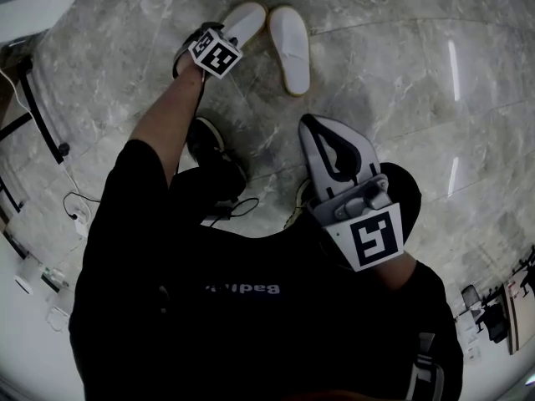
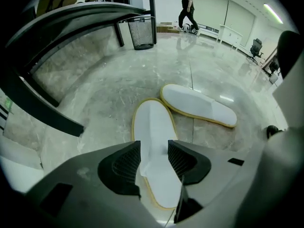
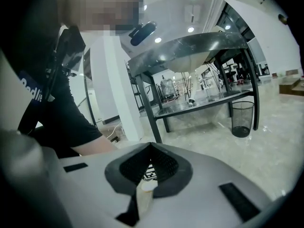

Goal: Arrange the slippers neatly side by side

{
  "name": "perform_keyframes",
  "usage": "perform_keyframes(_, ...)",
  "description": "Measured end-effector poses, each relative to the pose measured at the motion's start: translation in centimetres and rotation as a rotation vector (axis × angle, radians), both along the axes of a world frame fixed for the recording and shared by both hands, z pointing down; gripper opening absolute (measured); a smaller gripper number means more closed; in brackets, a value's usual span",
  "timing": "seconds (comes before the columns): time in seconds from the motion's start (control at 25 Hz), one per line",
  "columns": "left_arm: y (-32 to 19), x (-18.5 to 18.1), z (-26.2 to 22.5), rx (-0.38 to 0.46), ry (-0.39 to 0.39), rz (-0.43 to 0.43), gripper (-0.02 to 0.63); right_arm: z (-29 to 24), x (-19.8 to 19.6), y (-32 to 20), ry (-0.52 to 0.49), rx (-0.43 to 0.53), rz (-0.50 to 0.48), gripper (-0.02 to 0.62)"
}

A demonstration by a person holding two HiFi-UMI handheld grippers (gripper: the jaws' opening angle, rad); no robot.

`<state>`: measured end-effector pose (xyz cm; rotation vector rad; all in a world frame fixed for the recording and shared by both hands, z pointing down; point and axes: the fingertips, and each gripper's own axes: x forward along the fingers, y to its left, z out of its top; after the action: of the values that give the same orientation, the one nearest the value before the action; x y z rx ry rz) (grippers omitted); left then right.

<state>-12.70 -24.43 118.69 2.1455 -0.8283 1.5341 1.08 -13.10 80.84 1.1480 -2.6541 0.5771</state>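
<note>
Two white slippers with yellowish sole edges lie on the grey marble floor. In the head view the left slipper (image 1: 244,19) and the right slipper (image 1: 289,48) sit close together, splayed in a slight V. My left gripper (image 1: 224,38) reaches down over the left slipper's near end. In the left gripper view it (image 2: 154,153) is open, its jaws straddling that slipper (image 2: 153,127) at the edge of its toe cover; the other slipper (image 2: 199,106) lies angled to the right. My right gripper (image 1: 309,124) hangs near my body, shut and empty (image 3: 151,146).
A dark-framed table (image 2: 71,18) and a black mesh waste bin (image 2: 142,32) stand beyond the slippers. A person (image 2: 186,6) walks far off. My dark shoe (image 1: 213,153) and cables (image 1: 79,207) are near my feet. A metal table (image 3: 199,46) fills the right gripper view.
</note>
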Motion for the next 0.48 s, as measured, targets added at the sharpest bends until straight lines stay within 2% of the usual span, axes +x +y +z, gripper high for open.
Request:
perform_keyframes(0.24, -0.9, -0.1, 1.4, 0.023, -0.064, -0.001, 0.16, 0.5, 1.3, -0.3, 0.006, 0.007, 0.02, -0.002)
perform_keyframes(0.36, -0.5, -0.1, 1.6, 0.008, -0.066, -0.01, 0.047, 0.3, 1.6, -0.2, 0.002, 0.014, 0.03, -0.002)
perform_keyframes(0.48, -0.7, -0.1, 1.8, -0.008, -0.053, -0.036, 0.026, 0.2, 1.9, -0.3, 0.002, 0.021, 0.034, -0.002)
